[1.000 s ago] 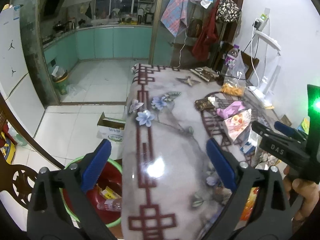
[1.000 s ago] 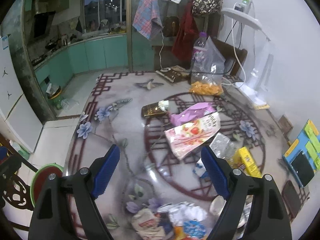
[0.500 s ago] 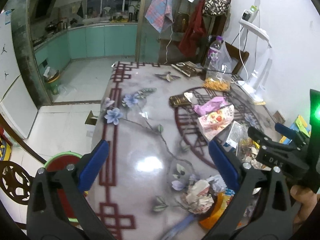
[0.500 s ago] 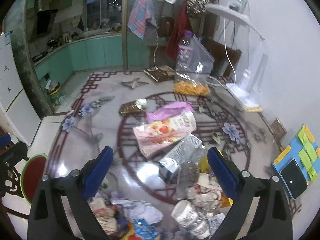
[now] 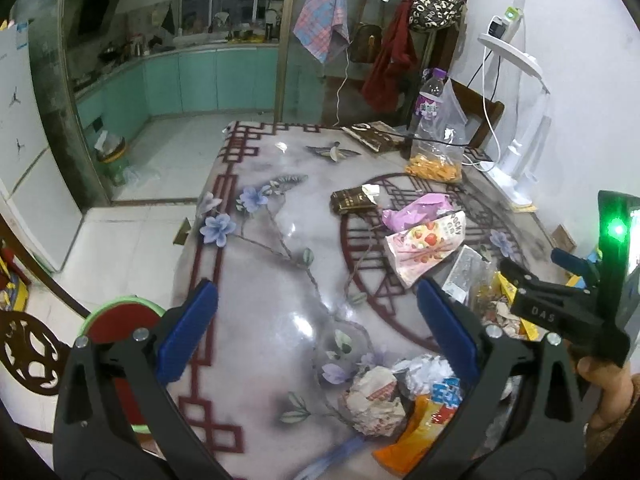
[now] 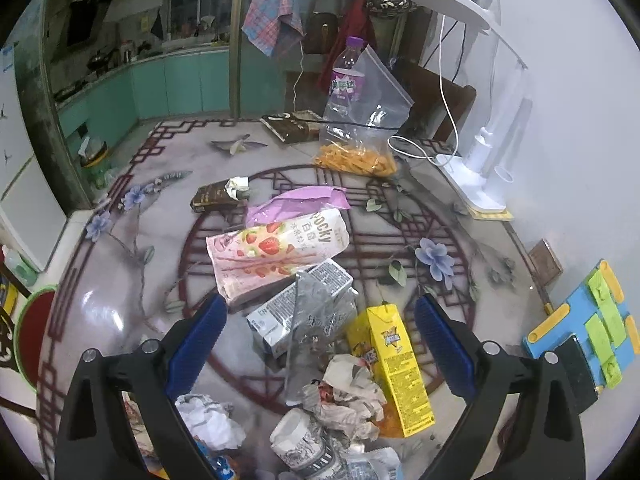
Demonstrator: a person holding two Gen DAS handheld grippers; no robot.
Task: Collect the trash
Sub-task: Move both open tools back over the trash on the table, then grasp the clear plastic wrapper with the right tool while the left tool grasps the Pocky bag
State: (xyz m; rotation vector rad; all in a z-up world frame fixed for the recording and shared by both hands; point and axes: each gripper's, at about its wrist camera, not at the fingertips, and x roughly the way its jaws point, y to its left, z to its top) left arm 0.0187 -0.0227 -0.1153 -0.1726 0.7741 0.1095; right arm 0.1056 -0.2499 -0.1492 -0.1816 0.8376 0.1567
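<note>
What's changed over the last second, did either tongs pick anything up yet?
No pickup. Both tongs swept from the table's near-left edge toward the trash pile; left tongs and right tongs are open and empty. The right jaws widened slightly. The yellow carton and strawberry packet lie unmoved.

**Trash spread over the patterned worktop**

A pink strawberry snack box (image 6: 276, 254) lies flat near the middle of the worktop (image 6: 460, 232), with a crumpled purple wrapper (image 6: 296, 202) touching its far edge. A dark brown wrapper (image 6: 218, 196) lies apart beyond them, a white scrap on its end. Against the pink box's near side rests a grey-white carton (image 6: 296, 312) under clear crinkled plastic. Beside that lies a yellow juice carton (image 6: 390, 364), flat. Nearest are crumpled paper wads (image 6: 348, 400), a squashed paper cup (image 6: 300, 440) and an orange wrapper (image 5: 416, 432).
</note>
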